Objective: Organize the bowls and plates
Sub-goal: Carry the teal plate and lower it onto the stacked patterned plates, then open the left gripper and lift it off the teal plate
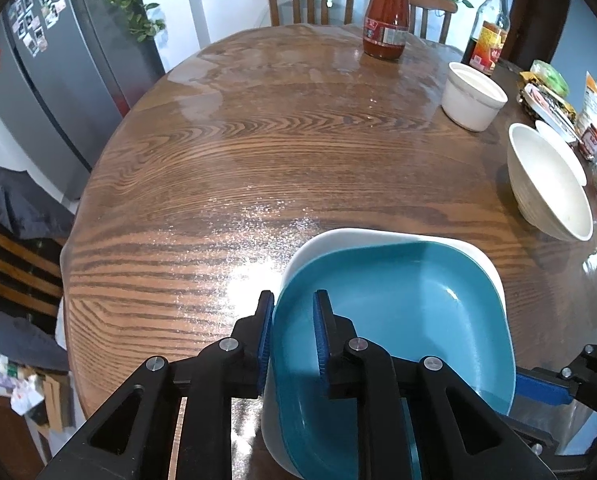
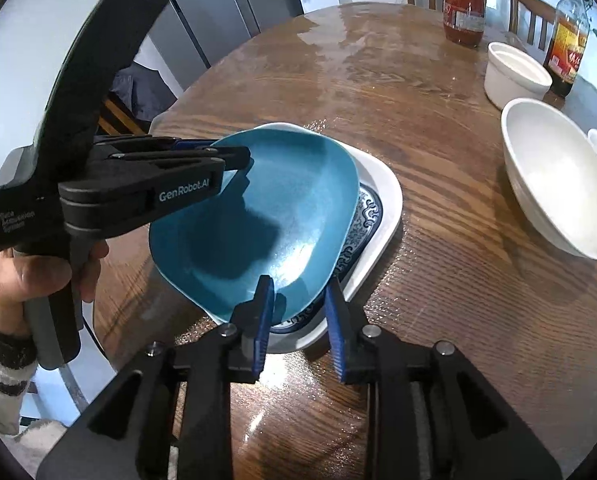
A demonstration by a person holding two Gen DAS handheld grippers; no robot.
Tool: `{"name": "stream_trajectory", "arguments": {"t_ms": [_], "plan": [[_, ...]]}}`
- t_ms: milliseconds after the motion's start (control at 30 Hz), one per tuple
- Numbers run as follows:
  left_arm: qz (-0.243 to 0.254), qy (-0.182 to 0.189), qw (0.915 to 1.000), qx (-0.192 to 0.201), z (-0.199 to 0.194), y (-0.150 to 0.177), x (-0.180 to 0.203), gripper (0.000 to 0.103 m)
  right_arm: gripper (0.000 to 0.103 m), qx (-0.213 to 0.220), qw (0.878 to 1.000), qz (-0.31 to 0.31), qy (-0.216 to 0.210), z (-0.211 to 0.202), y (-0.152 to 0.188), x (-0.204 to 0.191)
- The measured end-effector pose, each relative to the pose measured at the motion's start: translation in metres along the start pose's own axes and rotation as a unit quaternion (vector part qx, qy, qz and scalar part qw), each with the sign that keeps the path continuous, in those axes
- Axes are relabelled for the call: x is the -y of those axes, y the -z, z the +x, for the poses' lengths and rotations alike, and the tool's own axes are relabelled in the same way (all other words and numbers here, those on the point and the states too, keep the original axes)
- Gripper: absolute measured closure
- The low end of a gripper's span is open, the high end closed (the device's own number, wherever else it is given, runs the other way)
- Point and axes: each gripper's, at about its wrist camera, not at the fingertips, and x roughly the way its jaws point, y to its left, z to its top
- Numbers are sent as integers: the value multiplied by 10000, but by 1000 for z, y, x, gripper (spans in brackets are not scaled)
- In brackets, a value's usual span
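Note:
A teal square plate (image 1: 398,320) (image 2: 278,208) lies skewed on a white square plate with a blue pattern (image 1: 338,240) (image 2: 382,200) on the wooden table (image 1: 258,160). My left gripper (image 1: 294,316) (image 2: 238,156) straddles the teal plate's left rim. Its pads stand a little apart, with teal surface showing between them, so it is open. My right gripper (image 2: 298,308) straddles the near rim of the same plate with a wider gap and is also open. One of its blue pads (image 1: 542,390) shows at the lower right of the left wrist view.
A large white bowl (image 1: 546,188) (image 2: 558,180), a small white dish (image 1: 558,148) and a white ramekin (image 1: 472,96) (image 2: 514,76) stand at the right. Behind them are a red sauce jar (image 1: 386,20), a dark bottle (image 1: 490,28) and food packets (image 1: 554,96). Chairs ring the table.

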Motion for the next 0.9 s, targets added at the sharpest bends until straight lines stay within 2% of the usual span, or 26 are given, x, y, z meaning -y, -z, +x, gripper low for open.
{"name": "stream_trajectory", "arguments": {"t_ms": [200,400,467,533,600,633,700,733,800,833,900], "plan": [[159,-149,9998,19,1,1,5,84,67,56,10000,-47,32,-6,5,-5],[104,-197,9997,125,-4,0,5,81,66,154,9997,-120,133,-13,7,-5],[91,-197,9996,175,-7,0,6,73,66,170,9997,-117,144,-14,7,-3],[64,-200,9995,218,-10,0,7,52,65,210,9996,-101,152,-17,9,-3],[44,-218,9993,289,-15,0,8,40,63,266,9994,-103,175,-20,9,-1],[41,-229,9992,323,-18,0,9,38,62,299,9993,-106,187,-22,9,-1],[14,-241,9990,376,-23,1,11,36,51,400,9989,-110,214,-27,11,2],[-12,-245,9989,398,-26,1,12,32,48,442,9987,-105,216,-28,11,3],[-55,-263,9987,435,-30,2,14,21,35,553,9983,-106,168,-33,13,8],[-66,-263,9986,448,-33,2,16,18,33,591,9981,-104,153,-35,14,10],[-71,-259,9985,478,-37,4,20,17,26,690,9975,-67,137,-41,17,17]]}}
